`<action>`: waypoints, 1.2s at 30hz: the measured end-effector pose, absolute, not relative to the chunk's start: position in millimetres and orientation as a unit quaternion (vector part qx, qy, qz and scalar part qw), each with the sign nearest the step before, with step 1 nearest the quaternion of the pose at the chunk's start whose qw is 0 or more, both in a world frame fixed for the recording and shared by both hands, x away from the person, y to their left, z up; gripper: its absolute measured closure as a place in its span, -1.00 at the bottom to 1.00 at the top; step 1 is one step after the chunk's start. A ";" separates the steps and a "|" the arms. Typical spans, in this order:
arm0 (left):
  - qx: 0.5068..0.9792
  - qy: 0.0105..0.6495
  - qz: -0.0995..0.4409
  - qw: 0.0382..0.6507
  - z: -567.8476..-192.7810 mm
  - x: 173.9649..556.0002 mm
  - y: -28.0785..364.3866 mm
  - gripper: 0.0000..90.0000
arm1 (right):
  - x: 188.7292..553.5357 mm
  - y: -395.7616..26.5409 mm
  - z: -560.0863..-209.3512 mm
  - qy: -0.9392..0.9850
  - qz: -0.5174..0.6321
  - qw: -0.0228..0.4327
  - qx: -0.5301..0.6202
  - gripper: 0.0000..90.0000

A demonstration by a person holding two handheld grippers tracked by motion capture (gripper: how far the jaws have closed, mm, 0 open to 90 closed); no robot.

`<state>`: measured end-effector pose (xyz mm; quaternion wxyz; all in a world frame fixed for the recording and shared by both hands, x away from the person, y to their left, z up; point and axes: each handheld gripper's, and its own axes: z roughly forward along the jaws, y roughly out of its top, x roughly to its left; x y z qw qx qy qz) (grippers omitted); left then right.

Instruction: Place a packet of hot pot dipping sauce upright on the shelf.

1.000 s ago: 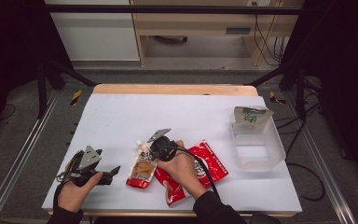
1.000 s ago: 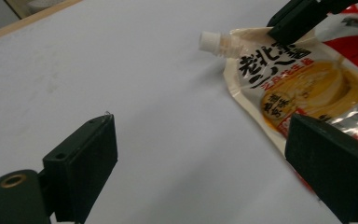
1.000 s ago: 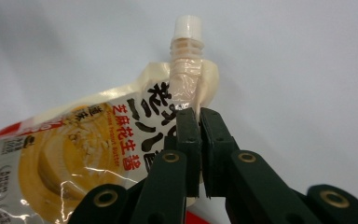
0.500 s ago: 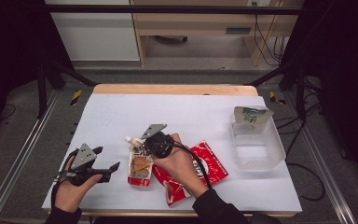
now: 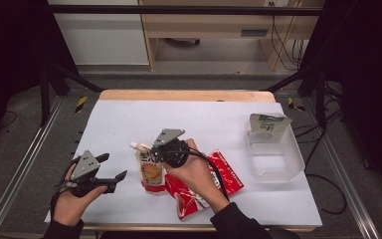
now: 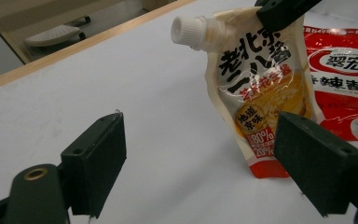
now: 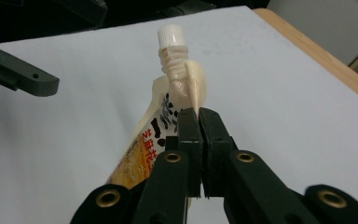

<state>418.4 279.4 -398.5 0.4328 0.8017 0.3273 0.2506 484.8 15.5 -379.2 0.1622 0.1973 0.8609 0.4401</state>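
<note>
A cream spout pouch [image 5: 150, 173] with black lettering and a white cap [image 7: 171, 35] hangs upright, its red bottom edge just above or on the white table [image 5: 204, 119]. My right gripper [image 5: 148, 155] is shut on the pouch's top edge below the spout [image 7: 199, 121]. My left gripper [image 5: 112, 167] is held to the left of the pouch, apart from it. Its jaws have just been closing a little and stand open, with nothing between them [image 6: 200, 163]. The pouch [image 6: 256, 93] stands beyond them.
A red snack packet [image 5: 219, 179] lies flat under my right hand, beside the pouch. A clear plastic tub [image 5: 291, 149] sits at the right with a green-and-white carton [image 5: 267, 124] leaning in its far end. The table's wooden far edge [image 5: 184, 94] is behind.
My right gripper has risen with the pouch, which went from lying on the table to hanging upright. My left gripper has also lifted a little.
</note>
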 end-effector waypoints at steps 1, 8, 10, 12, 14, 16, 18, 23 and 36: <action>0.803 0.324 0.249 0.433 -394.6 417.7 279.0 -0.65 | 483.3 15.3 -377.9 0.860 0.442 0.167 0.193 0.98; 0.807 0.308 0.254 0.435 -366.2 423.9 276.0 -0.70 | 476.1 12.3 -367.5 0.848 0.462 0.183 0.185 0.98; 0.811 0.300 0.244 0.440 -357.0 431.0 277.3 -0.73 | 476.2 8.7 -364.1 0.843 0.472 0.176 0.188 0.98; 0.814 0.292 0.241 0.441 -352.0 434.5 278.7 -0.73 | 475.1 6.9 -362.4 0.842 0.474 0.177 0.188 0.98; 0.809 0.283 0.236 0.459 -342.2 440.1 282.2 -0.72 | 472.9 3.3 -358.6 0.838 0.482 0.178 0.186 0.98; 0.804 0.279 0.232 0.471 -337.0 443.4 284.7 -0.71 | 470.8 0.3 -354.7 0.835 0.485 0.178 0.187 0.98; 0.808 0.277 0.231 0.466 -336.9 442.8 284.9 -0.71 | 470.3 -0.8 -353.3 0.834 0.486 0.180 0.188 0.98; 0.811 0.276 0.223 0.465 -344.0 440.6 282.9 -0.70 | 470.5 0.9 -355.1 0.837 0.485 0.177 0.183 0.98; 0.832 0.236 0.195 0.463 -360.6 442.3 258.8 -0.21 | 459.2 10.6 -354.3 0.844 0.493 0.155 0.142 0.98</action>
